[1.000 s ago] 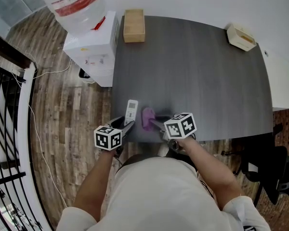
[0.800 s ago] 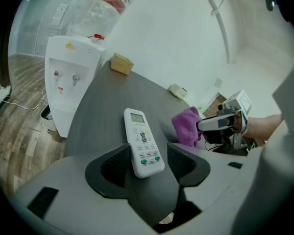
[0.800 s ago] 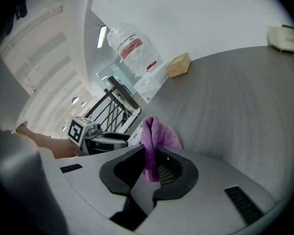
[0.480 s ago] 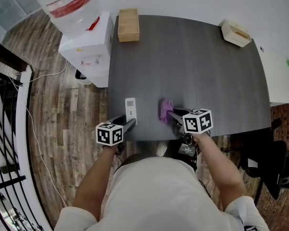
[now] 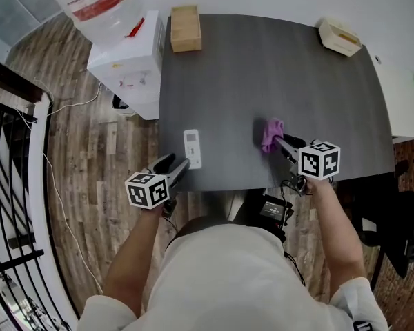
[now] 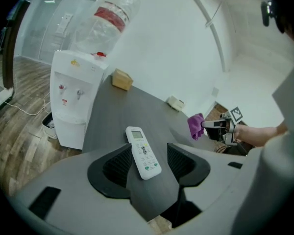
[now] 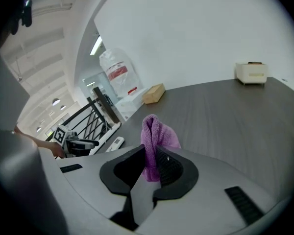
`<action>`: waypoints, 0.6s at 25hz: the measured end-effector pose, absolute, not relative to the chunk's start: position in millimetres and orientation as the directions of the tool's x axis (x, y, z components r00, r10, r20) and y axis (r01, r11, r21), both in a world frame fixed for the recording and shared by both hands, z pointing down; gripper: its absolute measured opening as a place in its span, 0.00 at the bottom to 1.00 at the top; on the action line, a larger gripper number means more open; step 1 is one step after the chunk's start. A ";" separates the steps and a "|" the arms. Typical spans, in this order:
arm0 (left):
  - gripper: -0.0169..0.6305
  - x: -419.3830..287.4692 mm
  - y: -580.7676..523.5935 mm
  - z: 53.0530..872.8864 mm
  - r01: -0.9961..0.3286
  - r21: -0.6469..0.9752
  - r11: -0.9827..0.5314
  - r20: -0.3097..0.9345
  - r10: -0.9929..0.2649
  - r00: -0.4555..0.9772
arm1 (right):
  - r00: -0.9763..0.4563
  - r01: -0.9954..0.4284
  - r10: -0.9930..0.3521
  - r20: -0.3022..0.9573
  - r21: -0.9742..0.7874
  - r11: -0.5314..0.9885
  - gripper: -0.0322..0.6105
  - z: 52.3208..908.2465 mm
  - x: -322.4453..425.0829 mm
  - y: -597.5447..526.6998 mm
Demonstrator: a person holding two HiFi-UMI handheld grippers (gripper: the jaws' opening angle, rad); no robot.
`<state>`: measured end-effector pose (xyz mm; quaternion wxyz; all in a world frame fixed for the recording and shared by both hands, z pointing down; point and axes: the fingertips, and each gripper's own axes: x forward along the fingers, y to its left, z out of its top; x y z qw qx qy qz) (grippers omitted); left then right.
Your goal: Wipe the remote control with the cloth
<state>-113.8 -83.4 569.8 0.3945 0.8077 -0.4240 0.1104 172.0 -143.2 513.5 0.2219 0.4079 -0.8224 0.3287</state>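
A white remote control (image 5: 192, 148) lies flat near the front left edge of the dark table (image 5: 262, 67). My left gripper (image 5: 176, 166) hovers just behind its near end, jaws wide. In the left gripper view the remote control (image 6: 143, 152) shows between the pads with a gap on each side. My right gripper (image 5: 281, 143) is off to the right, shut on a bunched purple cloth (image 5: 271, 134) held above the table. In the right gripper view the cloth (image 7: 154, 133) sticks up from the closed jaws. The remote control (image 7: 115, 143) shows far left there.
A white water dispenser (image 5: 127, 67) stands off the table's left edge. A cardboard box (image 5: 185, 27) sits at the back left corner, a beige box (image 5: 340, 35) at the back right. A black railing (image 5: 7, 185) runs along the left, and a dark chair (image 5: 407, 219) stands at the right.
My right gripper has carried the purple cloth to the right, away from the remote. My left gripper has drawn back a little from the remote, which stays on the table.
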 end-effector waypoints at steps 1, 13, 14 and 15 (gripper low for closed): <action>0.37 -115.6 -81.2 561.3 -0.765 0.554 -0.329 0.487 -0.616 0.619 | -0.566 -0.820 -0.545 0.619 -0.353 0.451 0.16 504.0 175.8 -140.2; 0.36 -98.8 -0.7 466.2 -0.676 0.624 -0.392 0.223 -0.739 0.635 | -0.616 -0.787 -0.658 0.434 -0.383 0.484 0.16 415.8 166.2 -41.7; 0.36 -94.0 13.5 457.3 -0.663 0.631 -0.403 0.199 -0.742 0.640 | -0.624 -0.781 -0.658 0.421 -0.373 0.501 0.16 408.3 166.0 -29.0; 0.35 -89.2 28.9 448.2 -0.649 0.640 -0.411 0.174 -0.745 0.644 | -0.630 -0.776 -0.661 0.408 -0.362 0.517 0.16 400.3 166.6 -15.5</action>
